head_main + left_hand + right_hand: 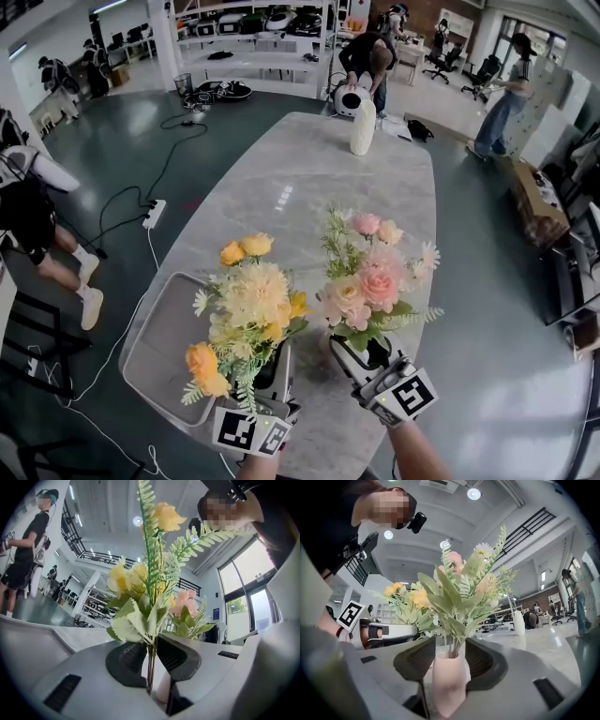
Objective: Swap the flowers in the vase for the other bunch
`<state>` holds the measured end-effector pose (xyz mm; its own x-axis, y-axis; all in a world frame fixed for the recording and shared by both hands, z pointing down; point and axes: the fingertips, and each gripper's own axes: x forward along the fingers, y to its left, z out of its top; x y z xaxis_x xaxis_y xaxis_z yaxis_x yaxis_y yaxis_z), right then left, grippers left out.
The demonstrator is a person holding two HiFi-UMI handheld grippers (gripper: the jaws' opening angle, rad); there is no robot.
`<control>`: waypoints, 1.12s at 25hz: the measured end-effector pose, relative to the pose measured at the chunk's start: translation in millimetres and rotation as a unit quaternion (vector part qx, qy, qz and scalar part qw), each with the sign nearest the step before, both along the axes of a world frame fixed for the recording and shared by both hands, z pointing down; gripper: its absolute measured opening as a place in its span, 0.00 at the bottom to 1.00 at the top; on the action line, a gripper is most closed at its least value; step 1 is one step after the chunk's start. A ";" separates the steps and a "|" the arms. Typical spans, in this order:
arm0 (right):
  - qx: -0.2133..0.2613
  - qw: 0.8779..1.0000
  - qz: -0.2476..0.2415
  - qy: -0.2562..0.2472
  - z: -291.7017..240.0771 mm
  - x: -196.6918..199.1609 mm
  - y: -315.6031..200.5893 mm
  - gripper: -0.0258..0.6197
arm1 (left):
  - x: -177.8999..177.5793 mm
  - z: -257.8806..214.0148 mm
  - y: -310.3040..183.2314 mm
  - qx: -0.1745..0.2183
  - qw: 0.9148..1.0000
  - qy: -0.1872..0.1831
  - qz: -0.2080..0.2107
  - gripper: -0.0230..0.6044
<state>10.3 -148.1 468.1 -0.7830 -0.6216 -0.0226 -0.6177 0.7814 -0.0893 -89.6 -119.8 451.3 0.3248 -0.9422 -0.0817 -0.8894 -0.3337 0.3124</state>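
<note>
Only the right gripper view clearly shows the pale pink vase (449, 688) standing free between the parted jaws of the right gripper (450, 658); the left gripper (151, 654) pinches the stems of the yellow flower bunch (136, 576).

The thin stems (150, 654) of the yellow bunch (136, 581) are pinched between the dark ribbed pads of the left gripper (151, 665) — leaves and fern fronds are fanned straight up. Pink blooms (185, 603) are glimpsed just behind, to the right — and a person in black (28, 550) is caught at far left.
</note>
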 end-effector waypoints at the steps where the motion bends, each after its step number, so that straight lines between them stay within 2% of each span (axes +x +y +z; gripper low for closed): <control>1: -0.002 1.000 0.001 0.001 1.3 -0.3 -0.1 0.33 | -0.2 0.4 0.1 0.000 1.000 0.000 0.000 0.15; 18: -0.015 1.000 0.000 0.007 3.8 2.3 -7.1 0.36 | 2.6 -6.4 -7.7 -0.003 1.000 -0.002 0.002 0.15; 23: -0.022 1.000 0.001 -0.004 3.4 2.9 -8.1 0.38 | 0.5 -1.6 -7.4 -0.008 1.000 -0.006 -0.004 0.15; 28: -0.033 0.999 0.011 0.012 13.7 10.3 -11.1 0.40 | -1.3 1.7 -7.6 -0.010 1.000 -0.009 -0.009 0.15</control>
<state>20.7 -159.2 481.7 -0.7695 -0.6375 0.0380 -0.6366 0.7609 -0.1250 -91.0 -127.4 453.0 0.3081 -0.9496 -0.0580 -0.9011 -0.3109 0.3022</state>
